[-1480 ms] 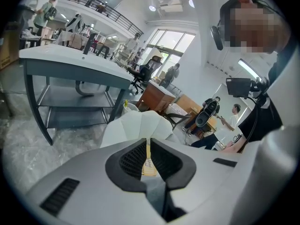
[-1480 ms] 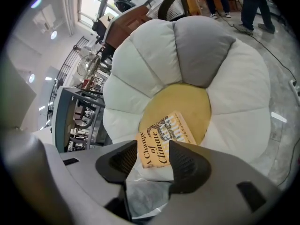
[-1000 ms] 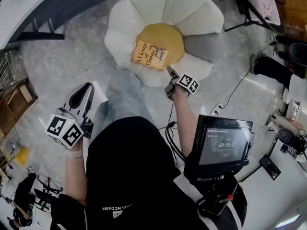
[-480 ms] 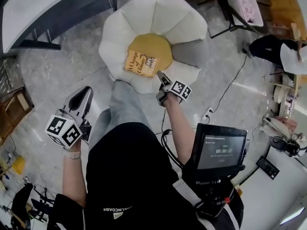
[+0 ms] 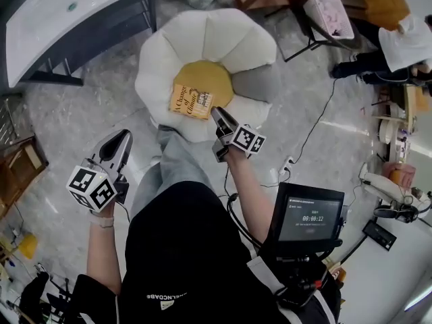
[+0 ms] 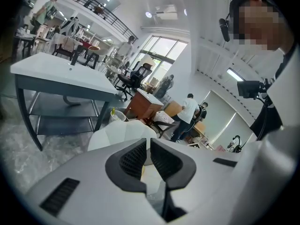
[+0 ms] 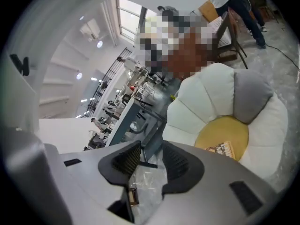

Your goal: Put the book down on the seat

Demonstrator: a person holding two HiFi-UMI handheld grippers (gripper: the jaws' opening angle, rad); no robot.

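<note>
Now: book's on the seat, right gripper off it

The book (image 5: 191, 101) lies flat on the yellow middle of the flower-shaped seat (image 5: 202, 32), its long side running left to right across the head view, a touch slanted. The right gripper (image 5: 217, 115) is by the book's near right corner and not touching it. Its own view puts the book off to the right of the jaws, not between them. Those jaws stand fairly wide, have just been closing, and hold nothing. The left gripper (image 5: 121, 137) hangs well apart by the person's leg, jaws nearly together with a slim gap, empty. Of the 2, the right is nearer, and the put-down looks done.
</note>
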